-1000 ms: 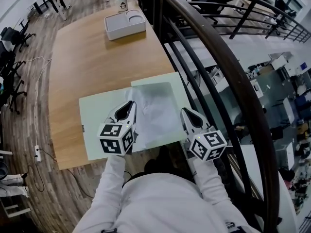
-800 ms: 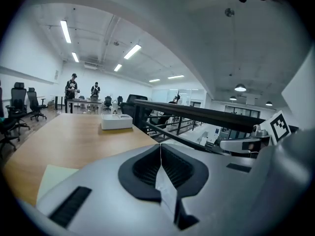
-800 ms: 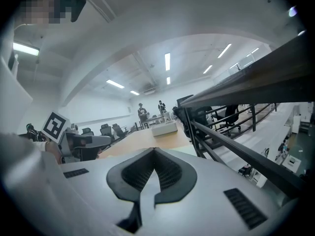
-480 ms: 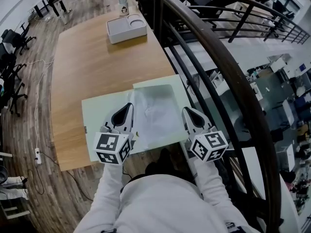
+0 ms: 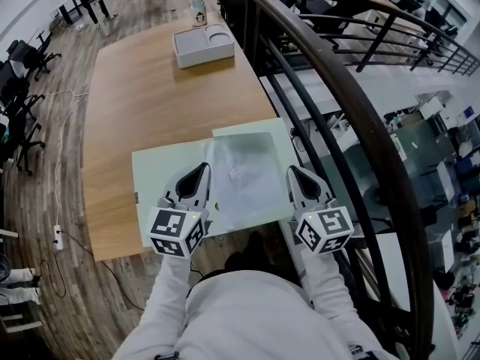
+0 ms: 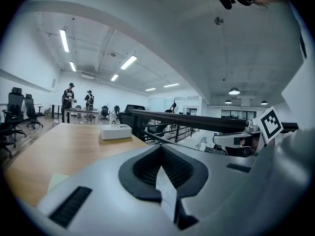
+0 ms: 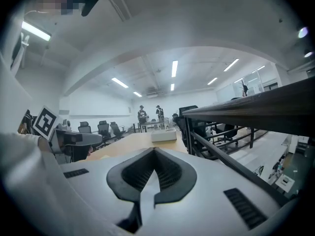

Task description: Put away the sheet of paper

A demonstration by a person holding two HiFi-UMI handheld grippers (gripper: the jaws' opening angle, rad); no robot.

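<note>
A thin white sheet of paper (image 5: 244,177) sits over a pale green mat (image 5: 161,175) at the near end of a table (image 5: 150,88) — the left tongs (image 5: 201,172) and right tongs (image 5: 295,175) are each pinched shut on an opposite side edge. It may be clear of the mat; that is hard to judge. If the tongs pull apart or rise unevenly, the paper could tear or slip from one grip.

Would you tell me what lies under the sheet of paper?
A pale green mat shows around the sheet of paper, on the wooden table; whatever lies directly beneath it is covered.
</note>
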